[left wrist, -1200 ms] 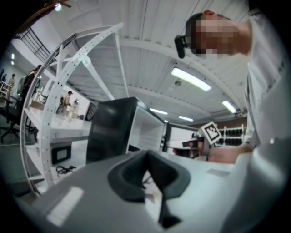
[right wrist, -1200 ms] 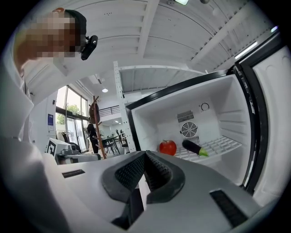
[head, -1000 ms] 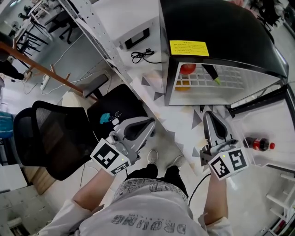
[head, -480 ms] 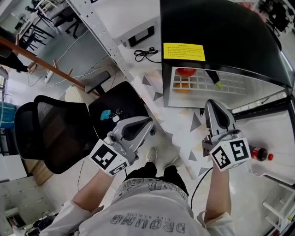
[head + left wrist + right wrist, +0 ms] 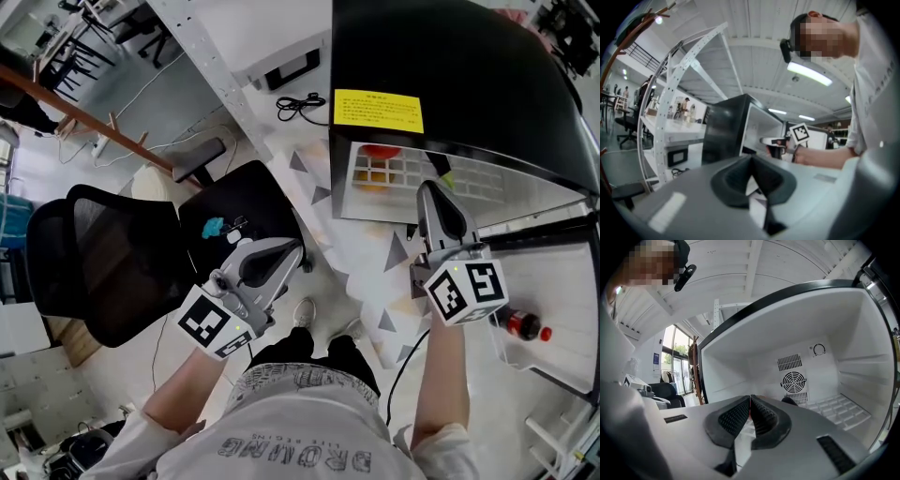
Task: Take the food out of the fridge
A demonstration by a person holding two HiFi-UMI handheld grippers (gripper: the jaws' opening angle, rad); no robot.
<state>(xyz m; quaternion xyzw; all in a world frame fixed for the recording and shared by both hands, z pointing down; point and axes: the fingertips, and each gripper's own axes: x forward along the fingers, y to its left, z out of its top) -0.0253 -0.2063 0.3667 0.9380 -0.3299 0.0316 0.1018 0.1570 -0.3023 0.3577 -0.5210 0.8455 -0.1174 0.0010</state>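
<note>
The black fridge (image 5: 450,66) stands open at the upper right of the head view. On its white wire shelf (image 5: 403,173) lie a red round food (image 5: 379,150), an orange food (image 5: 373,174) and a green-tipped dark item (image 5: 443,176). My right gripper (image 5: 430,189) is shut and empty, its tip at the front edge of that shelf. In the right gripper view the shut right gripper (image 5: 750,401) points into the white fridge interior (image 5: 820,371); a dark item (image 5: 790,401) shows just behind it. My left gripper (image 5: 296,247) hangs shut and empty over the floor, left of the fridge; it (image 5: 751,161) faces the fridge side (image 5: 723,131).
A cola bottle (image 5: 518,323) lies in the white door rack at the right. A black mesh office chair (image 5: 103,272) stands at the left, close to my left arm. A white shelf unit with a black cable (image 5: 300,105) is behind the fridge.
My right gripper has moved forward, up to the fridge shelf's front edge, still shut. The left gripper has stayed about where it was.
</note>
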